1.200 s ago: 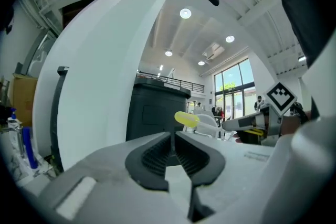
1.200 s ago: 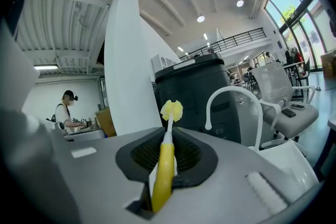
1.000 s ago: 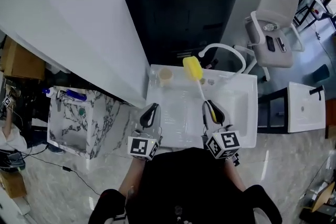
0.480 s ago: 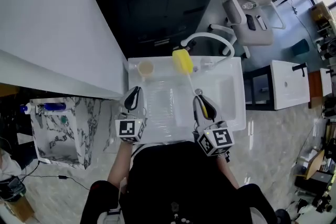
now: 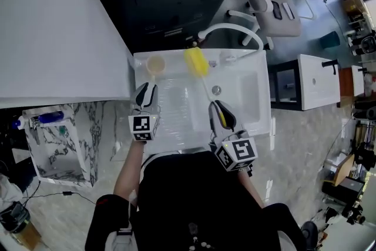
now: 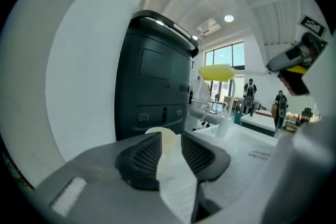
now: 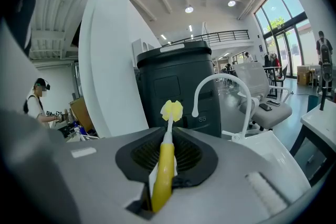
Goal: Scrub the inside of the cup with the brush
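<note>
Left gripper [image 5: 145, 94]: nearer the cup [image 5: 155, 64] than a second ago. Its jaws have just been opening and stand partly apart, pressing on nothing.
Hidden: in my left gripper view the jaws cover the cup's lower half; only its rim and upper wall show in the gap.
Cup: upright at the sink's [image 5: 263, 104] back left corner, just ahead of my left jaw tips, apart from them.
Right gripper [image 5: 220, 112]: clamped on the brush [image 5: 195, 62] by its yellow handle. The white stem rises ahead, with the yellow sponge head over the sink's back rim, just right of the cup.
Writing: small print on the sink top, too blurred to read.
</note>
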Action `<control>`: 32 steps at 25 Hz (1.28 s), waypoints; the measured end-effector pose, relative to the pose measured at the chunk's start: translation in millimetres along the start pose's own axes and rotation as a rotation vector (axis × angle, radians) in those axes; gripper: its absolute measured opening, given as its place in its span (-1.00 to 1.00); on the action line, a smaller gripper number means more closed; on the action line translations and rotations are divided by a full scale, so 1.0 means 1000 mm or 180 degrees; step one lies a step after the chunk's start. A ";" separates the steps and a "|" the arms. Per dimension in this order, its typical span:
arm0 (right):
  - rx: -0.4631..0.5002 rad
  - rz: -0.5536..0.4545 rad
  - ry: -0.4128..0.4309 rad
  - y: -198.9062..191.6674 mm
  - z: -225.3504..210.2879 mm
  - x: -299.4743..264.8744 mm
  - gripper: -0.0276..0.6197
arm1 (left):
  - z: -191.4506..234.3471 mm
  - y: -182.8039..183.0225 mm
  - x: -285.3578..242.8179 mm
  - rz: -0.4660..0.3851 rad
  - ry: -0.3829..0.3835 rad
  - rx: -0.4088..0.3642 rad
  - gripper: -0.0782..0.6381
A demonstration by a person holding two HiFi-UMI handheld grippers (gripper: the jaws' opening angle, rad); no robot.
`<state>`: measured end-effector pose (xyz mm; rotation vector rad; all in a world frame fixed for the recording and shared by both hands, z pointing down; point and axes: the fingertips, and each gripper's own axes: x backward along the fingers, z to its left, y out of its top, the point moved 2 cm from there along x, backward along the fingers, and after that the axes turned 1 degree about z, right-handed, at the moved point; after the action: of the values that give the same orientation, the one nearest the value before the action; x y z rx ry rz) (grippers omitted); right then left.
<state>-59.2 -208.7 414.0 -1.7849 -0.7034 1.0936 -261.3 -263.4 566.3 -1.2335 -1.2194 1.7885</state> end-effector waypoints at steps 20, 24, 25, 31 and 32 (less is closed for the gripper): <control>-0.0143 0.0082 -0.0273 -0.017 -0.006 0.013 -0.79 | 0.020 -0.075 -0.077 0.0584 0.0236 -0.0171 -0.23; -0.0161 0.0088 -0.0334 -0.019 -0.009 0.018 -0.79 | 0.024 -0.077 -0.080 0.0600 0.0287 -0.0194 -0.24; -0.0164 0.0093 -0.0347 -0.020 -0.009 0.019 -0.79 | 0.025 -0.077 -0.080 0.0596 0.0306 -0.0200 -0.24; -0.0166 0.0130 -0.0350 -0.025 -0.008 0.024 -0.79 | 0.026 -0.076 -0.078 0.0570 0.0316 -0.0146 -0.37; -0.0165 0.0130 -0.0350 -0.026 -0.008 0.025 -0.79 | 0.025 -0.076 -0.076 0.0554 0.0311 -0.0138 -0.44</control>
<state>-41.2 -180.9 429.6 -1.8003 -0.7702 1.2183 -258.0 -310.4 666.2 -1.4736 -1.1306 1.8087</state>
